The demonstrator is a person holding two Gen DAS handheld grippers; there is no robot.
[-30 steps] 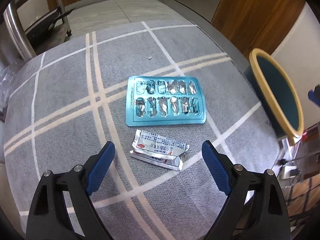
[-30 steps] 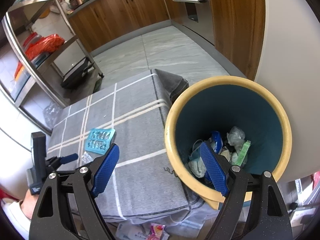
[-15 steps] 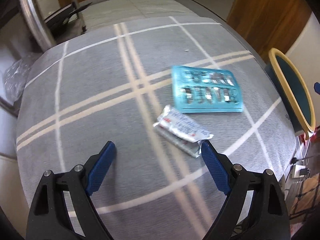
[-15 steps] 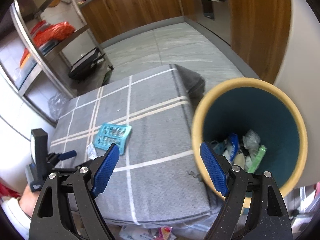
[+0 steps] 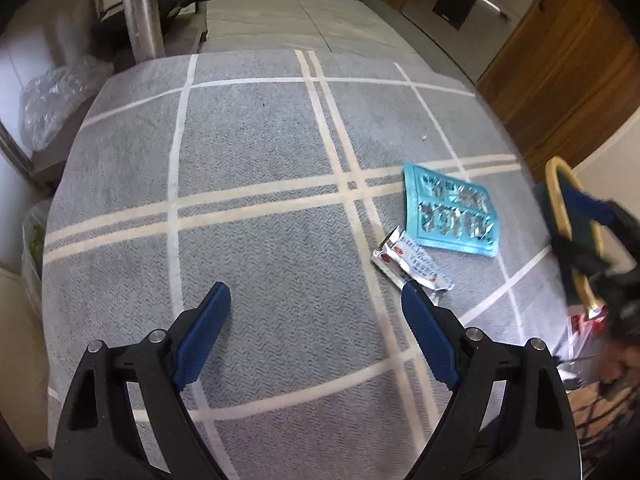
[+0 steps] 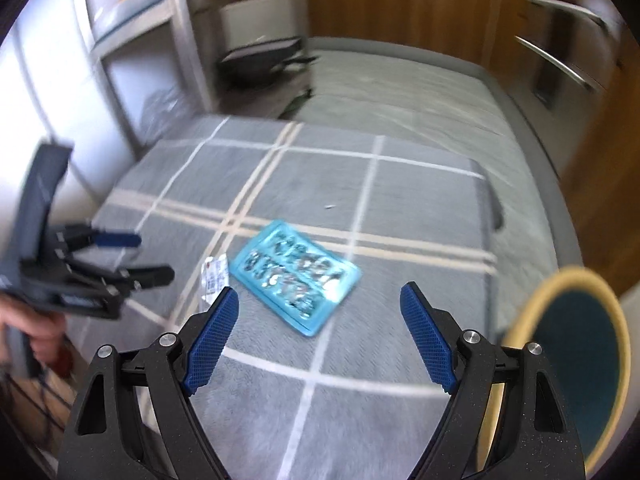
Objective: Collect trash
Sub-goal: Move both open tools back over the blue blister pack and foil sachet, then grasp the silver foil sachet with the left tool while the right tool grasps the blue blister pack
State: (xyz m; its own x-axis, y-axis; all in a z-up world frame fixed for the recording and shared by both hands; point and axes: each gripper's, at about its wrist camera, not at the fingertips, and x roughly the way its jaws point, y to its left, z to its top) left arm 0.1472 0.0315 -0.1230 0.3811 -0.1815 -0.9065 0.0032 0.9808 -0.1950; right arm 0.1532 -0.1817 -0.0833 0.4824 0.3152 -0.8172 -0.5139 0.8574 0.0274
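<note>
A blue blister pack (image 5: 452, 212) lies on the grey checked cloth (image 5: 248, 168), with a silver sachet (image 5: 412, 266) touching its near edge. Both also show in the right wrist view, the blister pack (image 6: 296, 276) ahead and the sachet (image 6: 214, 276) to its left. My left gripper (image 5: 316, 292) is open and empty, left of the sachet. My right gripper (image 6: 320, 296) is open and empty, above the cloth, just short of the blister pack. The yellow-rimmed bin (image 6: 576, 360) with a dark teal inside stands off the cloth's right edge.
A metal shelf post (image 5: 140, 8) and a clear plastic bag (image 5: 56, 100) stand beyond the cloth's far left. Wooden cabinets (image 5: 560, 72) line the right. The left gripper (image 6: 100, 264) shows at the left of the right wrist view.
My left gripper has swung left, so the blister pack and sachet now sit to its right. My right gripper has moved from over the bin to over the cloth, facing the blister pack.
</note>
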